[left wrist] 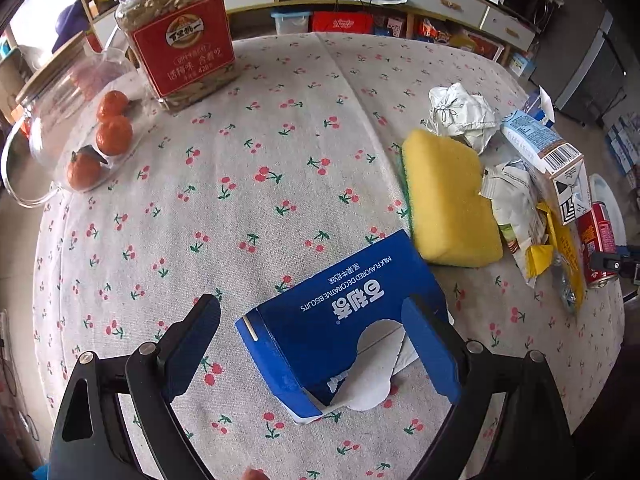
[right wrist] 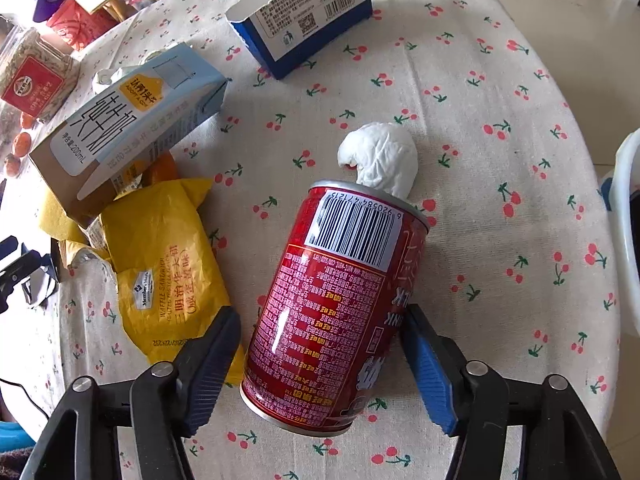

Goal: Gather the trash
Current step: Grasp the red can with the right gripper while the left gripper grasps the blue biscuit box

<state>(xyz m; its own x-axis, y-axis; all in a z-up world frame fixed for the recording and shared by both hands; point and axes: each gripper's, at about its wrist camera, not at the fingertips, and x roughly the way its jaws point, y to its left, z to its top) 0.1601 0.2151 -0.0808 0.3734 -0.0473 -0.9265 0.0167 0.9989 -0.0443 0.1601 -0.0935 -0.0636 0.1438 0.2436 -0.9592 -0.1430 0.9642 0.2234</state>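
Note:
In the left wrist view a torn blue biscuit box (left wrist: 340, 320) lies on the cherry-print tablecloth (left wrist: 260, 152) between the fingers of my left gripper (left wrist: 312, 304). The gripper is open: its right finger overlaps the box's edge and its left finger stands well clear. In the right wrist view a red drink can (right wrist: 332, 312) lies on its side between the fingers of my right gripper (right wrist: 320, 314). That gripper's right pad sits at the can's side, while a strip of cloth shows between the left pad and the can. A crumpled white tissue (right wrist: 380, 160) rests at the can's far end.
A yellow sandwich wrapper (right wrist: 168, 272) and a milk carton (right wrist: 128, 120) lie left of the can. A yellow sponge (left wrist: 448, 200), a crumpled wrapper (left wrist: 460, 116), a snack jar (left wrist: 180, 40) and oranges (left wrist: 114, 134) are on the table. A white tub (right wrist: 628, 220) stands off the table's right edge.

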